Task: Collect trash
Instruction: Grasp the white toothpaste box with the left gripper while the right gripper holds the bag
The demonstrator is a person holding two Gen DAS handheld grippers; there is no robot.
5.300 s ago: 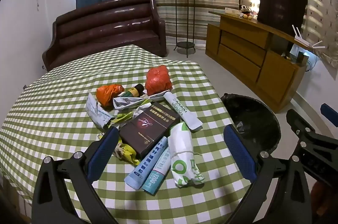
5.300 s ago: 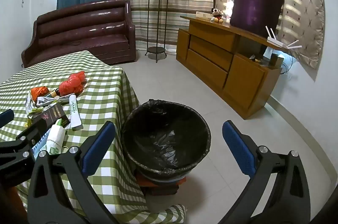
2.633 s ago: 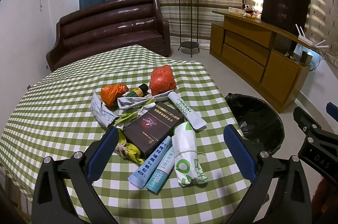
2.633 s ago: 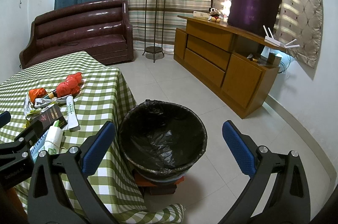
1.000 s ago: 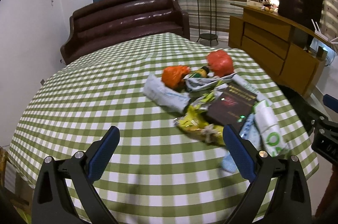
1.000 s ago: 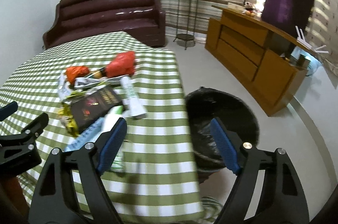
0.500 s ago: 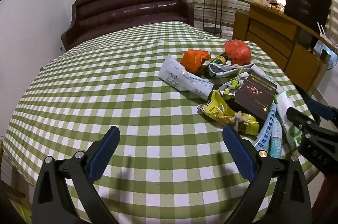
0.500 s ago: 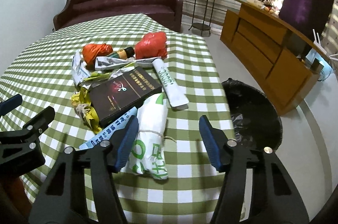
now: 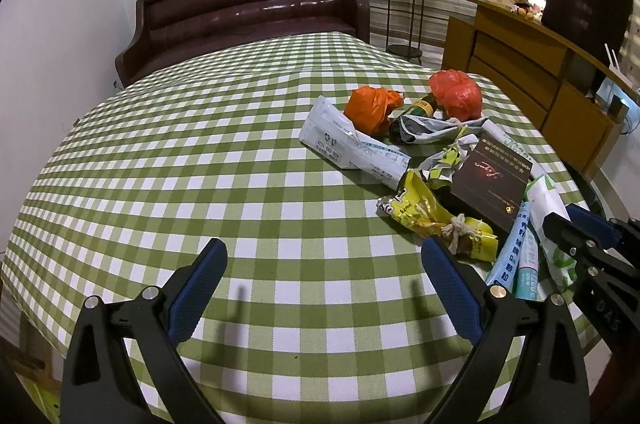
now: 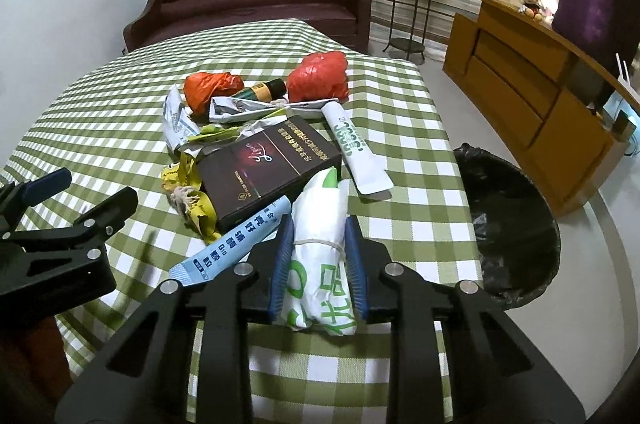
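Right gripper (image 10: pixel 318 260) jaws closing, pinching white-green bag (image 10: pixel 320 256) between pads; trash bin (image 10: pixel 516 224) at three o'clock.

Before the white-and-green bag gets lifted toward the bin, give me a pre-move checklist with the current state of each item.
1. White-and-green bag between the closing jaws of the right gripper: ok.
2. Pads pressing both sides: ok.
3. Blue tube clear of the jaws: cannot tell, it lies against the left pad.
4. Black-lined bin open, beside the table: ok.
5. Left gripper open, empty, clear of the pile: ok.
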